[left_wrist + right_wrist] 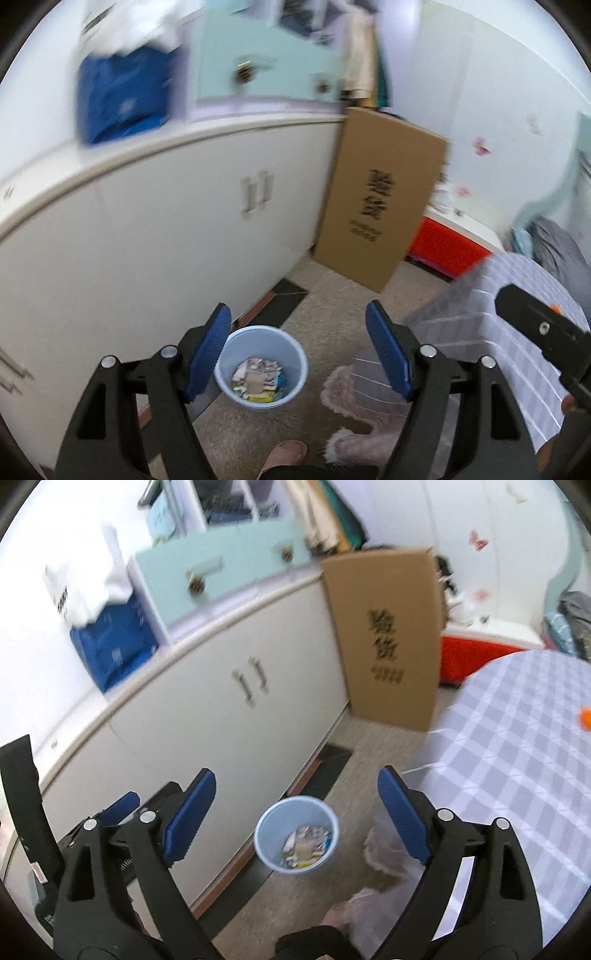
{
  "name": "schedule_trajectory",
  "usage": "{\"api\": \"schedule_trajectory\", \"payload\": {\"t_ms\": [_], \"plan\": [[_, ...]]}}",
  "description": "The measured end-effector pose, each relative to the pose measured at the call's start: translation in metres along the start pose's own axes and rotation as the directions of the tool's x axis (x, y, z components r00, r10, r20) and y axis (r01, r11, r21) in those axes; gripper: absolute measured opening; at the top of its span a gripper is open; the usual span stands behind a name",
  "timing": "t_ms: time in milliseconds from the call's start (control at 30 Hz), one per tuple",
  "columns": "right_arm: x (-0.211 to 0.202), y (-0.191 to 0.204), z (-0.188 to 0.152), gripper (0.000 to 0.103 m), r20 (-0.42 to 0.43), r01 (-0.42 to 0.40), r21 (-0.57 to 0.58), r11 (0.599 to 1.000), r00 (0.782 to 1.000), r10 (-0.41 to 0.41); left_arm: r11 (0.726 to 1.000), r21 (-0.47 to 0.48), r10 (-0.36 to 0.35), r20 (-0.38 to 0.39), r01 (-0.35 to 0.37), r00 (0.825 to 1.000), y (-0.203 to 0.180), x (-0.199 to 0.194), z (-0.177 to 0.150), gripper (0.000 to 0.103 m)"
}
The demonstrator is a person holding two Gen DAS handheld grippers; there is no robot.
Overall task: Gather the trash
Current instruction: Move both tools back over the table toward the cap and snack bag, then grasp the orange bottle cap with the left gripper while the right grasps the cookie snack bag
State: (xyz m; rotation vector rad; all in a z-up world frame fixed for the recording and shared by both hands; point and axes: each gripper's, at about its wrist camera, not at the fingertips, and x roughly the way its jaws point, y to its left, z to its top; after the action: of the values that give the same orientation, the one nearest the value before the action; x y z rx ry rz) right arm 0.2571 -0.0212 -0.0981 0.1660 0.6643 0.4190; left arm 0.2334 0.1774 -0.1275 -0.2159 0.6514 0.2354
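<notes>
A light blue trash bin [260, 364] stands on the floor next to the white cabinet, with paper scraps and wrappers [258, 380] inside. My left gripper [298, 350] is open and empty, held above the bin. The bin [296, 833] also shows in the right wrist view, below my right gripper [297, 816], which is open and empty. The right gripper's body [543, 332] shows at the right edge of the left wrist view. The left gripper's blue fingers [122, 806] show at lower left of the right wrist view.
A white cabinet [207, 716] runs along the left. A tall cardboard box [388, 635] leans at its far end. A table with a checked cloth [517, 757] is on the right, with an orange object [585, 718] on it. A red box [476, 653] sits behind. Slippers [354, 446] are on the floor.
</notes>
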Motion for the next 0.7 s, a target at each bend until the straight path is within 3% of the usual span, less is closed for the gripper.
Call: {"api": "schedule_trajectory", "payload": {"t_ms": [133,300,500,700], "plan": [[-0.044,-0.047,0.003,0.088,0.047,0.08,0.031,0.996,0.996,-0.081,0.992,0.067,-0.105,-0.045,0.108,0.993,-0.069,-0.011,-0.003,0.074],[-0.089,-0.126,-0.005,0.088,0.039,0.199,0.123,0.972,0.978,-0.205,0.968,0.149,-0.191,-0.097,0.204,0.977,-0.145,-0.02,-0.014,0.074],[-0.125,-0.206,-0.018,0.091,0.021,0.331,0.24,0.913,0.938,-0.345,0.937,0.229,-0.228,-0.172,0.264,0.958,-0.221,-0.017,-0.029,0.074],[-0.114,-0.256,-0.024,0.092,-0.083,0.41,0.298,0.862,0.911,-0.405,0.922,0.281,-0.206,-0.224,0.266,0.953,-0.265,-0.003,-0.038,0.074]]}}
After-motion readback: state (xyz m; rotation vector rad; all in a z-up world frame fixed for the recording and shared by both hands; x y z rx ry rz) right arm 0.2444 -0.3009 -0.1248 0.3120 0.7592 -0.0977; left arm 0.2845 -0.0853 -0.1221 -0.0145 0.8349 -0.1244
